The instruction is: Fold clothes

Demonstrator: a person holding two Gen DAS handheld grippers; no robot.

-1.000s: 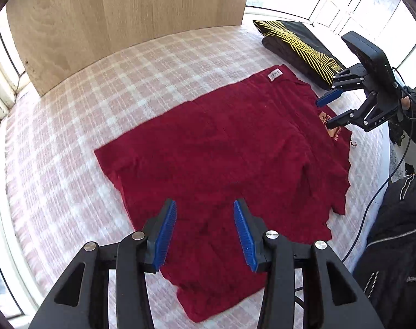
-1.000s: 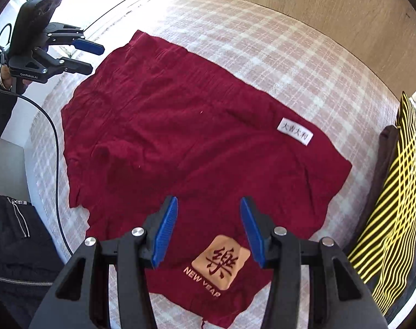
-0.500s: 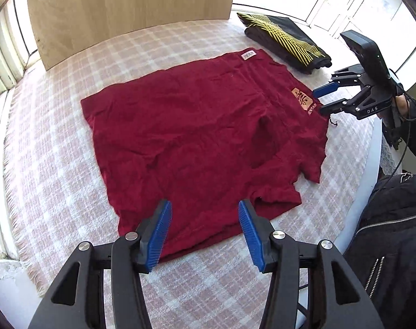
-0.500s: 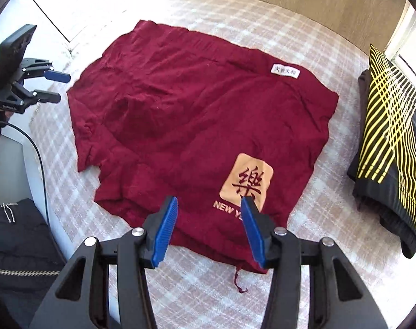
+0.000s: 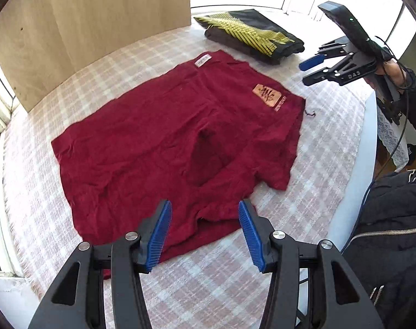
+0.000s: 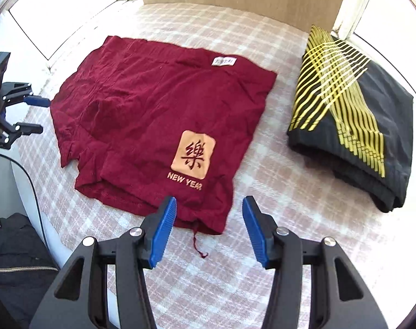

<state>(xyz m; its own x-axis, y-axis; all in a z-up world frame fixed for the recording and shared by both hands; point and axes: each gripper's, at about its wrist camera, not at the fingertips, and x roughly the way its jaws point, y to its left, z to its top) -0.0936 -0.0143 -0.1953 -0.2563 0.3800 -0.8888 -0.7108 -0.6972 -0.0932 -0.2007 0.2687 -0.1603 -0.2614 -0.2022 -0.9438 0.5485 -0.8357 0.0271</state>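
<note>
A dark red pair of shorts (image 5: 164, 142) lies spread flat on the pink checked cloth, with an orange "NEW YEAR" patch (image 6: 193, 155) and a white label (image 6: 223, 61) at the waistband. My left gripper (image 5: 205, 233) is open and empty, above the near hem of one leg. My right gripper (image 6: 209, 227) is open and empty, just off the hem corner by the patch, near a loose red thread (image 6: 198, 244). Each gripper shows in the other's view: the right one (image 5: 314, 70) and the left one (image 6: 34, 115), both open.
A folded black garment with yellow stripes (image 6: 350, 115) lies on the cloth beside the shorts, also in the left wrist view (image 5: 249, 34). A wooden board (image 5: 92, 27) stands at the back. The table edge (image 5: 353, 192) and a black jacket (image 5: 394, 235) are on the near side.
Both grippers have pulled back and up from the shorts, so the whole garment now shows. The shorts lie still. Both grippers stay open.
</note>
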